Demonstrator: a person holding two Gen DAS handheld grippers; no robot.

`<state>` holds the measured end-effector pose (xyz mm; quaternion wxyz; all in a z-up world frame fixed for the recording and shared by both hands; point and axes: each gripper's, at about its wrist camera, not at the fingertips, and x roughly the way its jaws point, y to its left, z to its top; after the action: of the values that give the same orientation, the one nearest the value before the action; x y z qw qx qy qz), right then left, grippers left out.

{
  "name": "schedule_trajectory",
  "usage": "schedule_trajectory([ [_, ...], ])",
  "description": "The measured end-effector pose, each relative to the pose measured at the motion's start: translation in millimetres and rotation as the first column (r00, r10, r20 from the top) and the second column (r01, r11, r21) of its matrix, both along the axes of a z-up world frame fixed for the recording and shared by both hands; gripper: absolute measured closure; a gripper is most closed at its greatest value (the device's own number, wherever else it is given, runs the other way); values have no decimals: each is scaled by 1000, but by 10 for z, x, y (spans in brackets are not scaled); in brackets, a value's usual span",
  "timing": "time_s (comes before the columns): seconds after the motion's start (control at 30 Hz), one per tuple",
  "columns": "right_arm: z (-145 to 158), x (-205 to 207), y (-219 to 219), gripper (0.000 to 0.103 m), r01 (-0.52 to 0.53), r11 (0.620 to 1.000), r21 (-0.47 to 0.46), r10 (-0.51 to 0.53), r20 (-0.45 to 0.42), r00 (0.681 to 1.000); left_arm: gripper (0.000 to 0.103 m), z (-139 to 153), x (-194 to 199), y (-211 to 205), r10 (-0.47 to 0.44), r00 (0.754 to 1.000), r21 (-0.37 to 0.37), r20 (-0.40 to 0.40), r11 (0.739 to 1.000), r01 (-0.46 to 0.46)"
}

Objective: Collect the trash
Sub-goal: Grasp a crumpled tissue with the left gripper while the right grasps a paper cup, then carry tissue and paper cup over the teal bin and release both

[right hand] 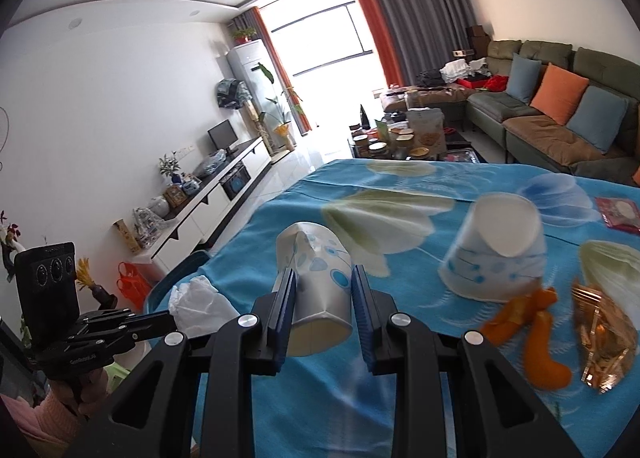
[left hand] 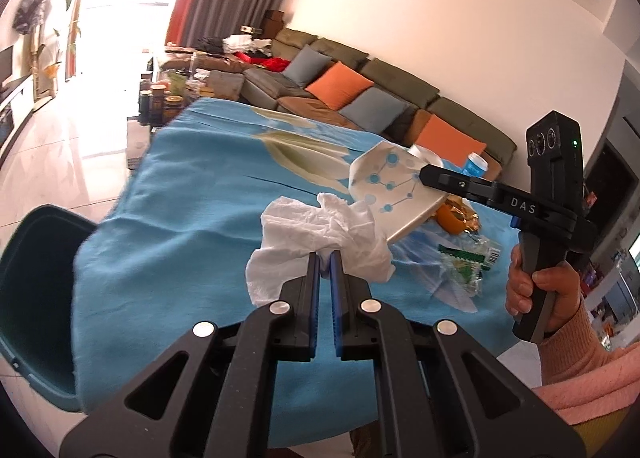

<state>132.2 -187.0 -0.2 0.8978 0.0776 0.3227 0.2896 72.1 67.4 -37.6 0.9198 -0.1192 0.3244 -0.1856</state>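
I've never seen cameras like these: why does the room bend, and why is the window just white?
Left wrist view: fisheye bends the walls and sofa; the window glares out. Right wrist view: same bending, window overexposed, upside-down cup and orange peel slightly blurred.

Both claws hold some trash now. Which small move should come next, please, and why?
Probably carry the left claw, shut on the crumpled tissue, leftward over the dark green bin beside the table's edge. The right claw already grips a crushed paper cup.
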Motion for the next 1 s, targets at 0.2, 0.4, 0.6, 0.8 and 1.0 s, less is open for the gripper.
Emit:
schedule_trajectory([
  [0.2, 26, 25, 254, 76, -54, 999, 8, 54, 0, 999, 97, 104, -155, 226, 68, 997, 16, 25, 997, -69],
  [0.4, 38, 58, 597, 76, -131, 991, 12, 131, -2, 991, 97, 164, -275, 544, 143, 989, 18, 35, 989, -144],
  [0.6, 50, 102, 999, 76, -213, 977, 8, 213, -4, 977, 97, 201, -384, 883, 223, 974, 16, 37, 975, -224],
  [0.8, 64, 138, 1378, 76, -283, 959, 8, 283, -7, 959, 97, 219, -475, 1172, 295, 955, 19, 38, 955, -296],
  [1.0, 57, 175, 1721, 76, -340, 940, 10, 340, -21, 940, 97, 186, -578, 1458, 363, 932, 27, 27, 931, -363],
])
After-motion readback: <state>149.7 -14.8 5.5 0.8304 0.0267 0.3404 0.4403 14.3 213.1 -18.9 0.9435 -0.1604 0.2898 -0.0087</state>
